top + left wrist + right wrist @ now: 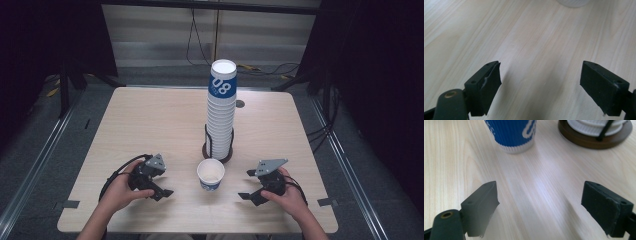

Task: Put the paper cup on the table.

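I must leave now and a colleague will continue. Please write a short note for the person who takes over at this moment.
Left gripper: open, nothing between the jaws, low over the table, left of the single cup.
Right gripper: open, holds nothing, right of that cup.
Single cup: upright, near the front edge, between both grippers, not touched.
Cup stack: stands in its holder behind the single cup.
Done: one cup stands apart from the stack.
Left: probably taking the next cup; check first.

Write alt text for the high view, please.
A single paper cup stands upright on a wooden table between the open left gripper and open right gripper. Behind it, a tall cup stack rises from a round holder.
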